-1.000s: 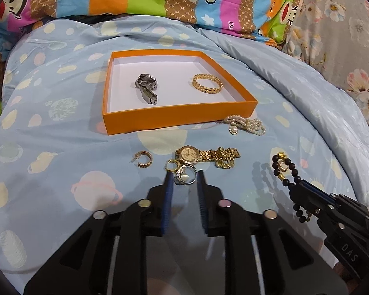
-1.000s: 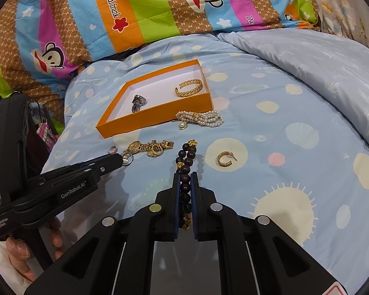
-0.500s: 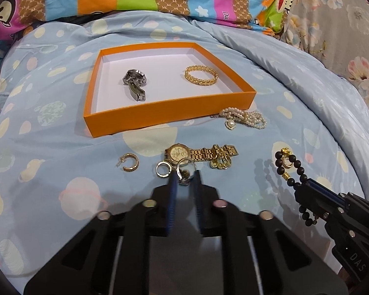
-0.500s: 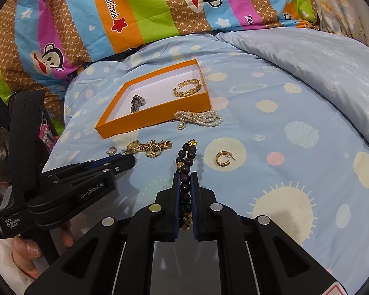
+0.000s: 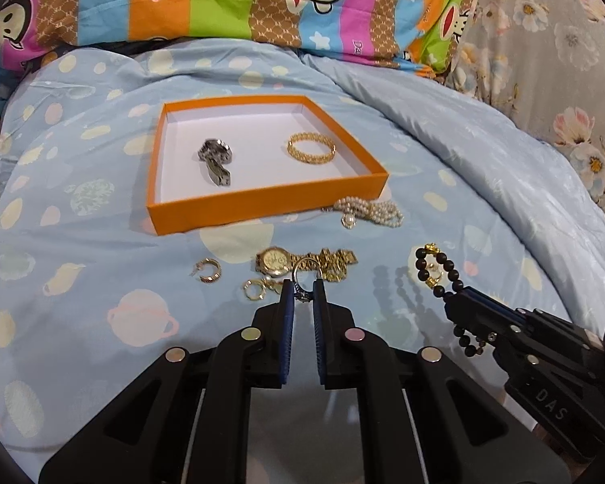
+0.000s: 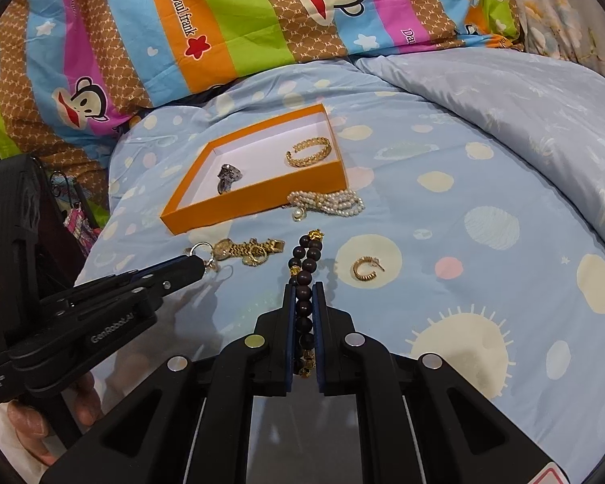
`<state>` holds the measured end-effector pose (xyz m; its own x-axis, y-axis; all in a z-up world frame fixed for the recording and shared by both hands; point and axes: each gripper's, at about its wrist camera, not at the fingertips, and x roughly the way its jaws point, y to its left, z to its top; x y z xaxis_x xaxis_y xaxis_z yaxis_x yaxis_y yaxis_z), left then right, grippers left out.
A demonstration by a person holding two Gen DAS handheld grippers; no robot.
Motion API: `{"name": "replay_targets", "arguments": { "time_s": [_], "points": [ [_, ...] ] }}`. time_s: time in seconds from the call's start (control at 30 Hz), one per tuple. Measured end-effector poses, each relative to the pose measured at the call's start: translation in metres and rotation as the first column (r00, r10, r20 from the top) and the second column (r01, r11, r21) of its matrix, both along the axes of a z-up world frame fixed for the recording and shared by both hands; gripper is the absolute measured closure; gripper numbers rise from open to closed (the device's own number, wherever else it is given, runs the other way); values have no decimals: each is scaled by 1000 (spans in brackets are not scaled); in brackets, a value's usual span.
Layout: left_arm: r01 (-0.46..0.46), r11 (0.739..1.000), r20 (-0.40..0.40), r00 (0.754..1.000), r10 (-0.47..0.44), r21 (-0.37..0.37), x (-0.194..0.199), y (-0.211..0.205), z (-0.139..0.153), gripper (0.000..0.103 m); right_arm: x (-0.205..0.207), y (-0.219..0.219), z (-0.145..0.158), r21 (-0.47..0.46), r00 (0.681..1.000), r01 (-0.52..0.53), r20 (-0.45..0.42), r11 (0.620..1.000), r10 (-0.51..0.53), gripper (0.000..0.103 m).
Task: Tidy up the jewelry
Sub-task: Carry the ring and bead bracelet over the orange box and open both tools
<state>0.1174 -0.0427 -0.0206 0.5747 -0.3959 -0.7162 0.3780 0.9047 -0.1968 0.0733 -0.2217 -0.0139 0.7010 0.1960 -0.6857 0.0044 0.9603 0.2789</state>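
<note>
I hold a silver ring [image 5: 302,282] clamped between my left gripper [image 5: 302,294] fingers, raised near the gold watch [image 5: 302,261] on the bed. Carry it level to the orange tray [image 5: 262,201] beyond, release low. My right gripper [image 6: 303,302], angled forward, is closed on the dark bead bracelet [image 6: 305,270], which hangs clear.

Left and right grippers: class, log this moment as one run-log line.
left gripper: shut on silver ring | right gripper: shut on dark bead bracelet | orange box: holds silver watch, gold bangle
</note>
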Motion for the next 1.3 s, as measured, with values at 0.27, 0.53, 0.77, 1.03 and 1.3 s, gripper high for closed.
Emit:
{"name": "replay_targets", "arguments": {
  "time_s": [0.27,0.53,0.77,1.03,1.3],
  "points": [
    [-59,998,90,994,59,-4,34,15,38,94,43,7,36,-9,995,-43,86,999,44,95],
    [-108,994,88,991,105,28,92,18,29,94,116,16,31,9,998,-55,38,998,55,95],
    [-124,992,49,991,123,18,117,19,9,94,145,22,10,22,998,-63,-8,998,63,95],
    [-149,989,58,987,148,12,116,20,4,78,136,12,7,51,999,-38,7,998,38,91],
    [-180,984,101,978,180,-11,79,42,24,59,89,1,20,26,998,-26,58,999,25,82]
  ]
}}
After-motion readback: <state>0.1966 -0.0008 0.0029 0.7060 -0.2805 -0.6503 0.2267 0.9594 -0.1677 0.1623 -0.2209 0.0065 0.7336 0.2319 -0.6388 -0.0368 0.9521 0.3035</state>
